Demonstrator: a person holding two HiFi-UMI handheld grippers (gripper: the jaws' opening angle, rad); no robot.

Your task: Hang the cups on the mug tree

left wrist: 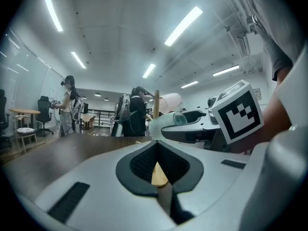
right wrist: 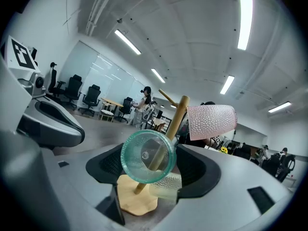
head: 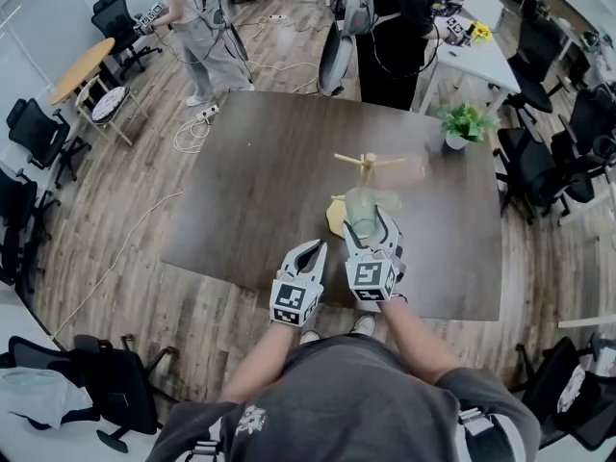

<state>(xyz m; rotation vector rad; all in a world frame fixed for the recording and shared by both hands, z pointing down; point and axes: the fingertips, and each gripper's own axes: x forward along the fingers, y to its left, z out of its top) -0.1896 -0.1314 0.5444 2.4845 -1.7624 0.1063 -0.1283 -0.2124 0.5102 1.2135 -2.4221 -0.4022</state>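
Note:
A wooden mug tree (head: 368, 173) stands on the dark table (head: 260, 181); a pink cup (head: 408, 169) hangs on its right peg. My right gripper (head: 373, 223) is shut on a clear green cup (head: 363, 212) just in front of the tree. In the right gripper view the green cup (right wrist: 147, 157) lies on its side between the jaws of my right gripper (right wrist: 159, 186), with the tree's pole (right wrist: 176, 117) showing behind it and the pink cup (right wrist: 211, 121) to the upper right. My left gripper (head: 315, 250) hovers beside it, shut and holding nothing (left wrist: 159, 174).
A small potted plant (head: 464, 123) stands at the table's far right. Two people (head: 390, 27) (head: 197, 27) stand beyond the far edge. Office chairs (head: 38, 138) and a cable (head: 192, 133) lie on the wooden floor around the table.

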